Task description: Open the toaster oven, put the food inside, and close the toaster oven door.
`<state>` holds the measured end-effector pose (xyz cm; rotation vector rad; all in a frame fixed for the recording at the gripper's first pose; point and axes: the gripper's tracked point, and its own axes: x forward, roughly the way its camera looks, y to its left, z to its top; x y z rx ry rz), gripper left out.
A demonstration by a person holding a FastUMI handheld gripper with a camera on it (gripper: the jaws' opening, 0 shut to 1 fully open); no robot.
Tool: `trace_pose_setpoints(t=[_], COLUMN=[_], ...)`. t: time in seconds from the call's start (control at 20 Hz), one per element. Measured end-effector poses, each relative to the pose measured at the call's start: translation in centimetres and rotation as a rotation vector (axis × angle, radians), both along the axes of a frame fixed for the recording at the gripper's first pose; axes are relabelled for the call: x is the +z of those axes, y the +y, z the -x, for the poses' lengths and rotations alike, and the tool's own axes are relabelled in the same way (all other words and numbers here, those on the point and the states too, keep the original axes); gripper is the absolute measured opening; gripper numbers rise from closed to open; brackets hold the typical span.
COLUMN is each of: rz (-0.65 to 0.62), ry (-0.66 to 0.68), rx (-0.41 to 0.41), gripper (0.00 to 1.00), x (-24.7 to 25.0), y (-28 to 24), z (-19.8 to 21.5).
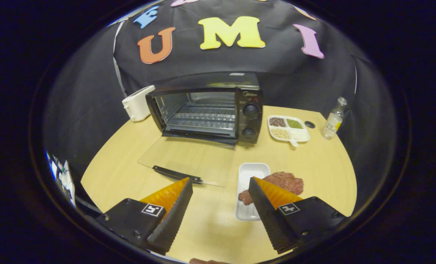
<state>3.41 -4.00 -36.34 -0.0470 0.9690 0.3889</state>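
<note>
Toaster oven (206, 112) pictured at back of worktop (313, 165), glass door (188, 159) already dropped flat. Meat (285, 182) seen draped over edge of white tray (252, 174), just ahead of right finger. Hand-held gripper (220, 190) held spread wide, empty. Risks judged: limp meat slipped from pinch; lowered door handle (176, 173) clipped during carry.

On the round wooden table (129, 172) stood one black toaster oven (212, 110) with two round knobs, one white toaster (138, 103), one divided white dish (288, 128), one clear bottle (333, 120) — and nearer the spread fingers (173, 205), one white rectangular tray (249, 187) holding one brown meat slab (285, 182).
</note>
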Motion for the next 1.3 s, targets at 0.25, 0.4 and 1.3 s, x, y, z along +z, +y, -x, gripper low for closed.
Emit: trace_pose_setpoints(t=[0.25,0.4,1.3], rz=[0.005,-0.062,-0.375], ry=[-0.011,0.012,0.154], rx=[-0.075,-0.117,-0.177], gripper=[0.99,0.97,0.13], x=[0.2,-0.8,-1.7], y=[-6.4,-8.5,-8.0], z=[-1.7,-2.4,-0.4])
